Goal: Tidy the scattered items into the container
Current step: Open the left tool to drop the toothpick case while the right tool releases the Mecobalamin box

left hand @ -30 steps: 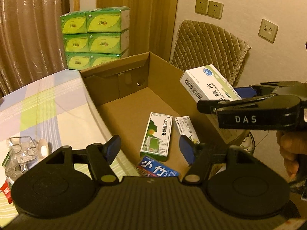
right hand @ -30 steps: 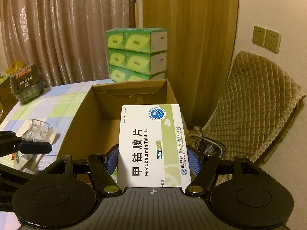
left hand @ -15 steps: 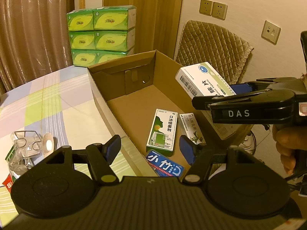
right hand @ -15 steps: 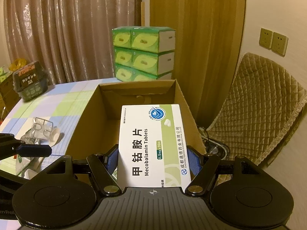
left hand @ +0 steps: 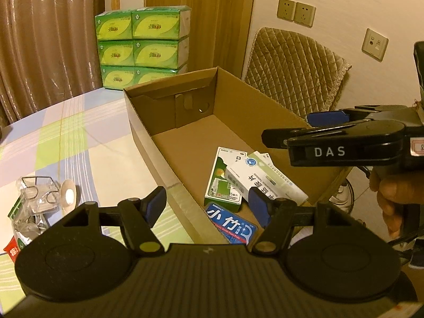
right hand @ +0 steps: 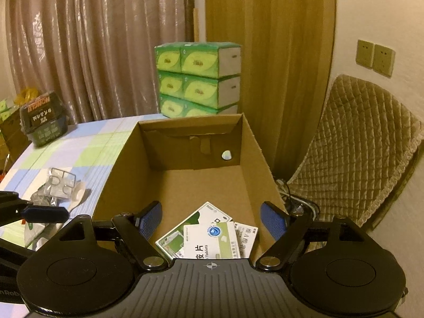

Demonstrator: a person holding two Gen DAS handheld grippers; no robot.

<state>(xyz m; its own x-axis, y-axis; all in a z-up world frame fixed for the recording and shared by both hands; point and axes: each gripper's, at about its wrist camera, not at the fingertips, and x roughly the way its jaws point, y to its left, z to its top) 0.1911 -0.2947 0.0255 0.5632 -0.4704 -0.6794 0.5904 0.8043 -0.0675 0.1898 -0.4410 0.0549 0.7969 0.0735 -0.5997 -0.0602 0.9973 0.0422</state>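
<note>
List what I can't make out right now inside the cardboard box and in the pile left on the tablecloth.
- White Mecobalamin tablet carton: right wrist view, its near end is hidden behind the tongs' body.
- Narrow white packet under that carton: both views, mostly covered; print too small to read.
- Blue box with white characters: left wrist view, cut off by the brown cardboard box wall and the tongs' body.
- Clear plastic pile: both views, too jumbled to identify.

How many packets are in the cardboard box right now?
4 visible in the cardboard box, all at its near end: white tablet box lying on the green spray box, another white pack beside them, blue packet nearest. More may hide underneath.
</note>
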